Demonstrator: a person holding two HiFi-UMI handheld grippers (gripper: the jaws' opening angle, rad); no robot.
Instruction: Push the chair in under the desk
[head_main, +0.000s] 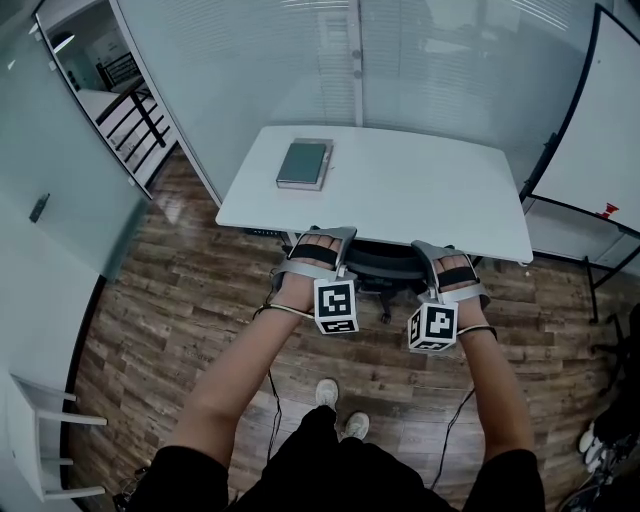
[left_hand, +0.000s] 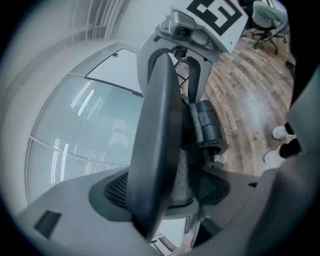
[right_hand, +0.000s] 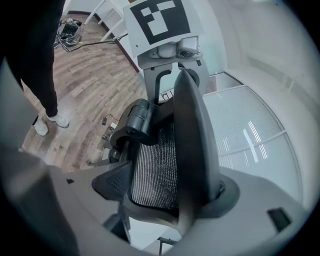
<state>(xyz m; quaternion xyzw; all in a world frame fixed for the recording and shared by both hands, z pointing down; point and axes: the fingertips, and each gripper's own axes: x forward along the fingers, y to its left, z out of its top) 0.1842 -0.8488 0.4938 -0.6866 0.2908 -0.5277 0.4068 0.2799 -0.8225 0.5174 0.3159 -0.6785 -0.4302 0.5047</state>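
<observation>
1. We stand at a white desk (head_main: 420, 200) on a wood-plank floor (head_main: 180, 300), with glass walls (head_main: 250, 60) behind it and a grey notebook (head_main: 303, 163) on top.
2. The chair (head_main: 385, 262) sits mostly under the desk, its back at the near edge.
3. Our left gripper (head_main: 322, 238) and right gripper (head_main: 440, 252) each clamp the back's rim.
4. Only the gripper views show the back's mesh (right_hand: 155, 170).

No legible text or labels

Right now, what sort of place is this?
Probably an office or small meeting room: a white desk, a mesh office chair at it, and frosted glass partition walls behind.
</observation>
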